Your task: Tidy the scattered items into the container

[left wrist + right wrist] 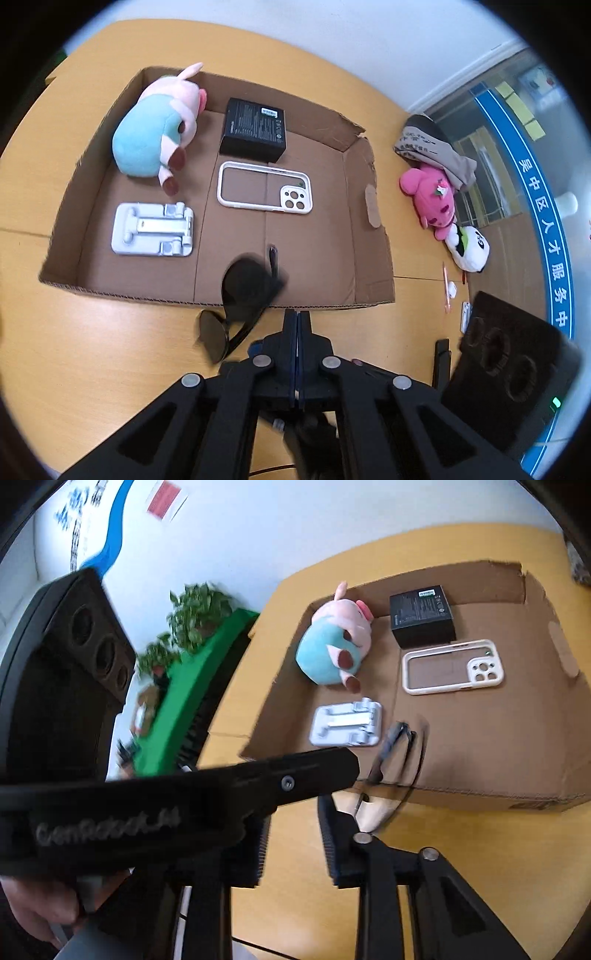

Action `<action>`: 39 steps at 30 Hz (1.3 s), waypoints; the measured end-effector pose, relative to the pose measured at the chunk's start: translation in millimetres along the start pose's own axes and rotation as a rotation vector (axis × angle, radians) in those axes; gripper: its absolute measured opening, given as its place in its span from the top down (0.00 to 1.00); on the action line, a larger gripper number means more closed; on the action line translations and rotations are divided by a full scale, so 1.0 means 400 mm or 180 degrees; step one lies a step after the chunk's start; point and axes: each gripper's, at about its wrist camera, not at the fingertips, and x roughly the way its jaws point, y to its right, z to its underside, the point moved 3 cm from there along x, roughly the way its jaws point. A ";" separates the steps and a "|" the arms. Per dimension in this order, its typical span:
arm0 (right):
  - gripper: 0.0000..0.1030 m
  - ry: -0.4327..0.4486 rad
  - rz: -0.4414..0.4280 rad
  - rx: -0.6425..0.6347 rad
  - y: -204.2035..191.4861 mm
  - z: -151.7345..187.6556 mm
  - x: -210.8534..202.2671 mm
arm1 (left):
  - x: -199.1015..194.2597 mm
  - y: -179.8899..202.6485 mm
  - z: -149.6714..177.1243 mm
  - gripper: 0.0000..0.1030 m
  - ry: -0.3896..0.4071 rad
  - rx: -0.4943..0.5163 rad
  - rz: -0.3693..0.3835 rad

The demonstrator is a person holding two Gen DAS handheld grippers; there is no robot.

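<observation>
A shallow cardboard box [373, 229] lies on the wooden table and holds a pig plush [155, 129], a black box [255, 129], a white phone case [266, 188] and a silver phone stand [153, 230]. Black sunglasses [243, 295] hang over the box's near wall, blurred, just left of my left gripper [297, 317], whose fingers are pressed together with nothing between them. In the right wrist view the sunglasses [395, 753] straddle the near wall. My right gripper [295, 842] is open and empty before that wall; the left gripper's body [184, 797] crosses in front.
Right of the box on the table lie a pink plush [432, 199], a white panda-like plush [469, 251], a grey folded cloth [432, 147], a thin pen [447, 291] and small white items. A green planter with plants [192, 686] stands beyond the table's left edge.
</observation>
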 end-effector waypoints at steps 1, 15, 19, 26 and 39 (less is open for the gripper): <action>0.80 0.0010 0.0024 0.0070 0.012 -0.001 0.001 | -0.007 -0.005 -0.006 1.00 0.0016 0.0027 -0.0016; 0.19 -0.0810 0.0622 -0.0096 0.285 0.227 -0.028 | 0.125 -0.251 0.234 0.50 -0.0322 -0.0282 -0.0037; 0.20 -0.1265 0.0640 -0.0811 0.256 0.262 0.073 | 0.197 -0.262 0.279 0.50 -0.0452 -0.0500 0.0148; 0.25 -0.1506 0.0678 -0.1347 0.225 0.301 0.181 | 0.251 -0.298 0.347 0.50 -0.0543 -0.0981 0.0274; 0.91 -0.1050 0.0436 -0.0521 0.394 0.241 0.124 | 0.334 -0.231 0.326 0.70 -0.0469 -0.1278 0.1102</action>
